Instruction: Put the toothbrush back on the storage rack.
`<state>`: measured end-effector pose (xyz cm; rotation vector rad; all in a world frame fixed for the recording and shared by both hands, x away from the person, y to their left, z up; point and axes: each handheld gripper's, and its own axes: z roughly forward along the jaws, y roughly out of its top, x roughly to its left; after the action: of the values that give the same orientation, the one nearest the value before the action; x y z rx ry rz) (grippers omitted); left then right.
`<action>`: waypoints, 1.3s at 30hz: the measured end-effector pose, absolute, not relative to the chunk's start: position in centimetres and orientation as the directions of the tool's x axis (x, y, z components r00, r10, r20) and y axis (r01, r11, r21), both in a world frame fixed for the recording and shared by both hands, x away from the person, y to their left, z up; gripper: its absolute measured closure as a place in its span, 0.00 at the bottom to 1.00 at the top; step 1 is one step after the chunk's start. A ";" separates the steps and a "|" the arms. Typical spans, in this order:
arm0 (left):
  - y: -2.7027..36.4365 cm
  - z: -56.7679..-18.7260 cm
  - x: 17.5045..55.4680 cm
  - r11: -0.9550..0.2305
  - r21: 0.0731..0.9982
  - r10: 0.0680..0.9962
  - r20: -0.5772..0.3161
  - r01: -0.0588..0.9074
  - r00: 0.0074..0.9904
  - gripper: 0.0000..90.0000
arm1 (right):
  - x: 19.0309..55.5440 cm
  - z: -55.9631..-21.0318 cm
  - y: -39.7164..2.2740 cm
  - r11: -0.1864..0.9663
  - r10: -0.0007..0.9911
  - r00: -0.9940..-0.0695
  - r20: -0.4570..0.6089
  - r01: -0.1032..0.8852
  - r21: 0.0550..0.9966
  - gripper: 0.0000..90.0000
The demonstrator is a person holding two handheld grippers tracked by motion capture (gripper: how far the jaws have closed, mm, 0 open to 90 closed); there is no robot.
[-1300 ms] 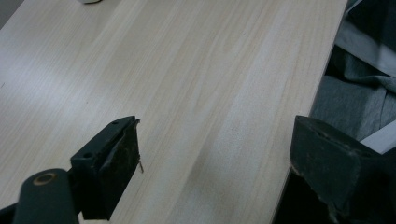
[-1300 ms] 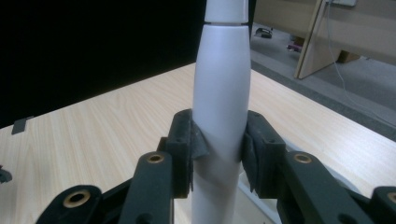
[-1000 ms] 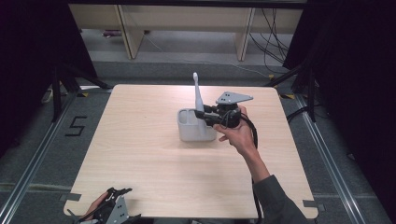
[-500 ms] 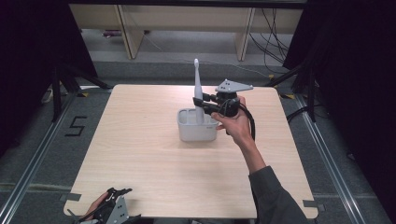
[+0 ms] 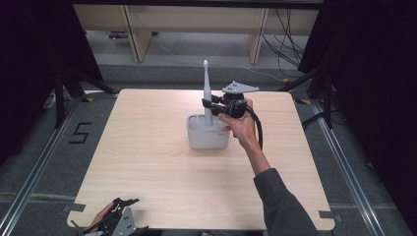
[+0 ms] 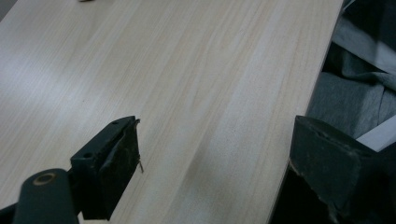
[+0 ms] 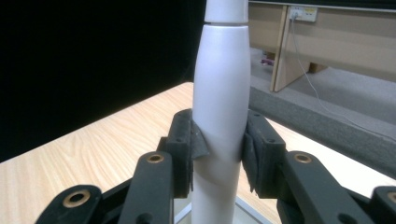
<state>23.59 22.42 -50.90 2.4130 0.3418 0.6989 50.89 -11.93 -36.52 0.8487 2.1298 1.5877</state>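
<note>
At the near edge of the table (image 5: 147,196), the left gripper (image 5: 120,221) rested low by the corner, its jaws standing wide apart with nothing but bare tabletop between them. Farther in, near the table's middle, stood a white holder (image 5: 206,137). Directly above it, the right gripper (image 5: 209,104) was clamped on a white electric toothbrush (image 7: 219,116), both pads pressing the handle. The toothbrush stood upright, its lower end inside the holder, its narrow neck pointing up.
</note>
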 end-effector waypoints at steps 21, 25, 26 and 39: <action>22.4 -51.0 23.6 -0.783 0.617 0.391 0.397 0.074 0.831 0.17 | 51.8 -40.2 -10.8 0.236 0.678 -0.733 0.059 0.293 0.927 0.74; 22.4 -51.0 23.6 -0.790 0.609 0.385 0.396 0.075 0.833 0.17 | 51.9 -40.6 -10.8 0.257 0.660 -0.750 0.048 0.285 0.924 0.74; 22.4 -50.9 23.6 -0.794 0.603 0.384 0.402 0.075 0.831 0.17 | 51.7 -40.7 -10.7 0.245 0.674 -0.736 0.064 0.305 0.920 0.74; 22.4 -50.8 23.6 -0.790 0.610 0.385 0.405 0.068 0.829 0.17 | 51.5 -41.4 -10.1 0.310 0.676 -0.735 0.054 0.350 0.884 0.74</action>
<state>23.56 22.37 -50.82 2.4120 0.3309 0.7013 51.51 -10.08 -41.37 0.9220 2.2555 1.3958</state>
